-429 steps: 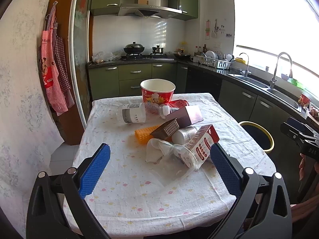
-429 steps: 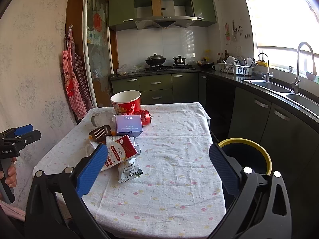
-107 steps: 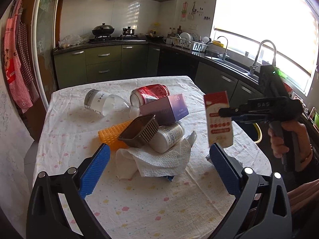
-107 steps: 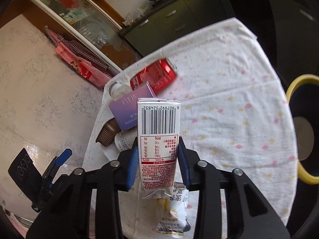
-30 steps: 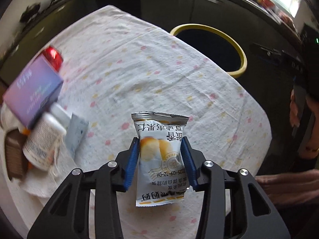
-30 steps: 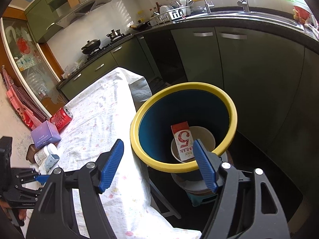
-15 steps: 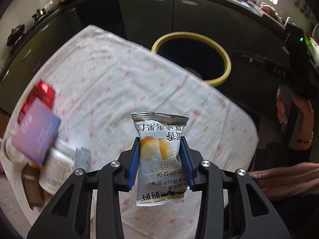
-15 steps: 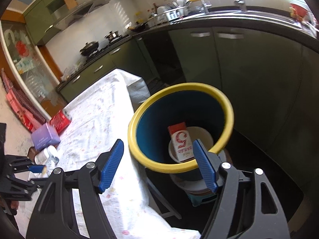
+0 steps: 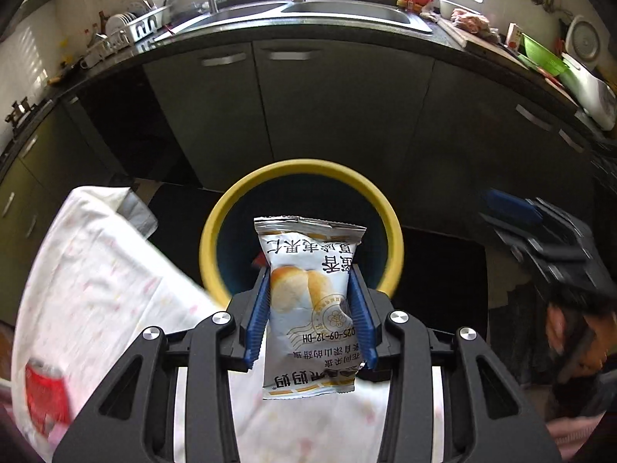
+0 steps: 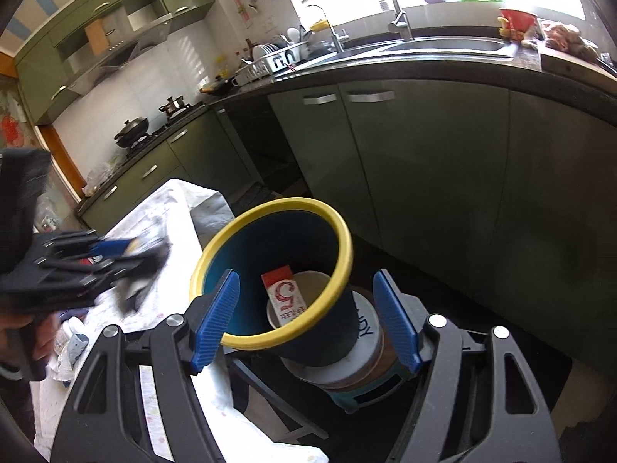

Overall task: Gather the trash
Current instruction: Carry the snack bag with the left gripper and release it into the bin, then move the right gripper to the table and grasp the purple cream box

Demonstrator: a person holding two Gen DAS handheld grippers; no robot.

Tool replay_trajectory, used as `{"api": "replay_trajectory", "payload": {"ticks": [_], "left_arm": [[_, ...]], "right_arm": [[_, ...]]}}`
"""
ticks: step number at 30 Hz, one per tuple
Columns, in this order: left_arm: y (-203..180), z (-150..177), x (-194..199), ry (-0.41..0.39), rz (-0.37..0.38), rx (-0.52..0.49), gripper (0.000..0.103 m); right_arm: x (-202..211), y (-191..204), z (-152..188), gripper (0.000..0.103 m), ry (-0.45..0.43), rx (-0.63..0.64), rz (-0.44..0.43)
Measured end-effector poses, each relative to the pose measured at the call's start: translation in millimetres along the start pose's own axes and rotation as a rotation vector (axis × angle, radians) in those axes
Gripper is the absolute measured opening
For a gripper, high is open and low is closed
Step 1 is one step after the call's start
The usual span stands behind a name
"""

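Note:
My left gripper is shut on a white snack packet printed with buns, held upright over the table's edge in front of the yellow-rimmed dark blue bin. In the right wrist view the same bin stands beside the table, with a red and white carton lying inside it. My right gripper is open and empty just above the bin's near rim. The left gripper shows blurred at the left of that view, above the table.
The table with a white spotted cloth carries a red can at its lower left. Dark green cabinets, a black counter and a steel sink run behind the bin. The bin rests on a stack of tubs.
My left gripper has swung from over the table toward the bin with the snack packet still in it. The right gripper has drawn back slightly and stays open.

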State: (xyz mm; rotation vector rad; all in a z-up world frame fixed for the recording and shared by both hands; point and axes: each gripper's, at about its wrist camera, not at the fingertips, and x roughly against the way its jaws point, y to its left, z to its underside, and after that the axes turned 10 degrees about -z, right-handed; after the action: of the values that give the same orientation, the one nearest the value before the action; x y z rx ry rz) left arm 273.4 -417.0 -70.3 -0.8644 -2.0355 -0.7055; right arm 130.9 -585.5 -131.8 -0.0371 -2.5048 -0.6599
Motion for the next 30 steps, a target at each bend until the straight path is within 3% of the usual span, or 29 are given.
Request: {"api": "replay_trajectory", "payload": {"ticks": [2, 6, 14, 19, 21, 24, 30], "left_arm": [[-2, -14, -26, 0.018, 0.019, 0.012, 0.042], [-2, -26, -54, 0.017, 0.008, 0.044, 0.06], [4, -13, -31, -0.025, -0.056, 0.091, 0.074], [23, 29, 16, -0.077, -0.07, 0.165, 0.082], [29, 49, 41, -0.11, -0.084, 0.202, 0.092], [44, 87, 80, -0.174, -0.108, 0.259, 0.098], [81, 194, 152, -0.251, -0.254, 0.424, 0.098]], "right_arm": [[-2, -4, 0, 0.068, 0.003, -0.009, 0.004], [-7, -6, 0, 0.069, 0.017, -0.015, 0.008], [-18, -2, -3, 0.069, 0.034, -0.006, 0.006], [-19, 5, 1, 0.07, 0.046, 0.009, 0.0], [-21, 12, 2, 0.071, 0.055, 0.02, -0.008], [-28, 29, 4, 0.071, 0.079, 0.05, -0.042], [-52, 93, 15, 0.071, 0.162, 0.154, -0.177]]}}
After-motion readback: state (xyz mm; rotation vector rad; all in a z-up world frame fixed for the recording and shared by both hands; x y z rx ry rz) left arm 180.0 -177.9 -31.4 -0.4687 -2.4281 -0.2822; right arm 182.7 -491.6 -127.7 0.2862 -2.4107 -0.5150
